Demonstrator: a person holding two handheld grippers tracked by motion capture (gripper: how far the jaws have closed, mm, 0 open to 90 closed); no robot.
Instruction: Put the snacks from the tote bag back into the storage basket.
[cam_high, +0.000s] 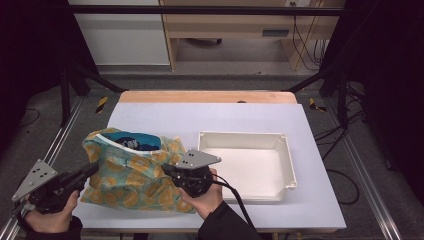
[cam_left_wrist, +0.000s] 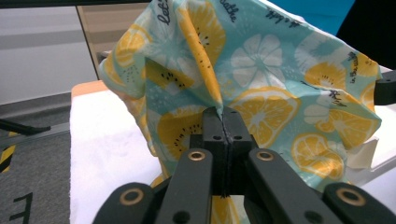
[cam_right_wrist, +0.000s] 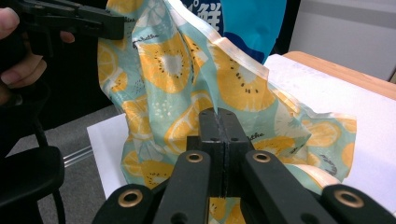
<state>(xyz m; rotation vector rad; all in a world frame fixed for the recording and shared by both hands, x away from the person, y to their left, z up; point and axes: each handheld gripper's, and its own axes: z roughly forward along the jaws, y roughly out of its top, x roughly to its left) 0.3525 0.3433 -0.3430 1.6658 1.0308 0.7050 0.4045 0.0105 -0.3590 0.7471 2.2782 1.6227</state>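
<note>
I have the fabric bag (cam_high: 132, 172) held between my two tongs at the near left of the worktop (cam_high: 240, 117). My left tongs (cam_high: 92, 169) are clamped on a pinched fold at the bag's left side; in the left gripper view the black jaws stand pressed together with a ridge of cloth (cam_left_wrist: 212, 88) rising straight out of them. My right tongs (cam_high: 165, 170) are likewise clenched on the bag's right edge — in the right gripper view the jaws meet on a fold of the same cloth (cam_right_wrist: 210, 88), and the left tongs (cam_right_wrist: 107, 25) show farther off at the top left, gripping the opposite side.

The bag is soft, thin and crumpled, pale teal printed with orange citrus slices and kiwi-like halves, with small dark lettering and a cream hem along its mouth. The mouth gapes upward and away from me, and a glossy blue packet (cam_high: 132, 140) shows inside it.

Just right of the bag sits a shallow white tray (cam_high: 289, 165) — rigid, rectangular, with a raised rim. The worktop is a smooth white sheet over a wooden edge.
</note>
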